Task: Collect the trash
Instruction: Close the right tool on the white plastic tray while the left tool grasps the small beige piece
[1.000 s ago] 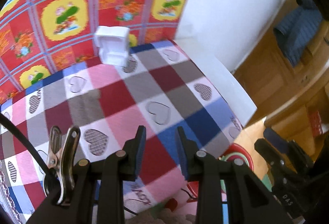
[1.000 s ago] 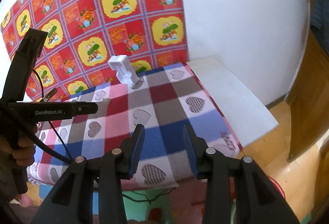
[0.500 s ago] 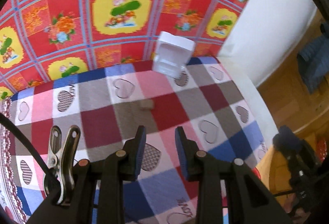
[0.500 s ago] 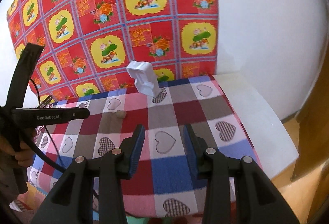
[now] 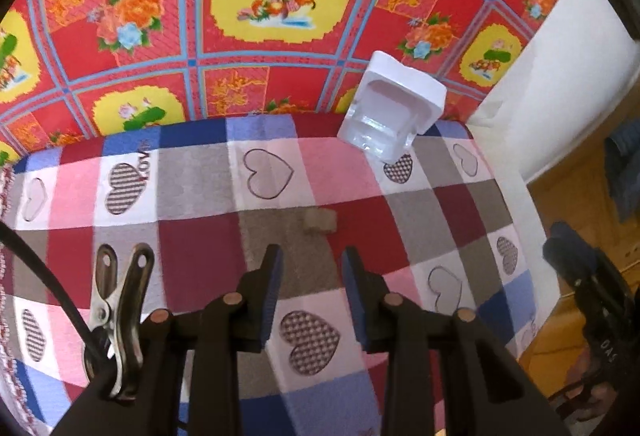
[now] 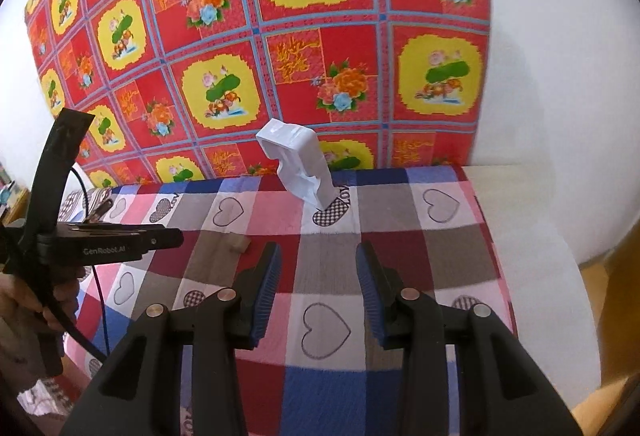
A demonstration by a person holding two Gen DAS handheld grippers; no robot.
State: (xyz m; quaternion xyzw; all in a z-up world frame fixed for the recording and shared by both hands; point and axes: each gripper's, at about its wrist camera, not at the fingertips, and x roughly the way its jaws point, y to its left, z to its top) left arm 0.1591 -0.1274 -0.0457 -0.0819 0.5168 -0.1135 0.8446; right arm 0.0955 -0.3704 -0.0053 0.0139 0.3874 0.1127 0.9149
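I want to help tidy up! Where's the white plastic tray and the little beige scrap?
white plastic tray (image 5: 394,114): left wrist view, its hollow inner face.
little beige scrap (image 5: 319,220): left wrist view, its middle, on the checked cloth (image 5: 200,248).

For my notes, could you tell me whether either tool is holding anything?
Nothing is held: the left tool, opening, and the right tool are both empty above the checked cloth.

I'm looking into a home: a heart-checked cloth (image 6: 400,236) is covering the table, a floral red sheet (image 6: 280,36) is hanging behind, wooden flooring (image 5: 568,204) is showing.
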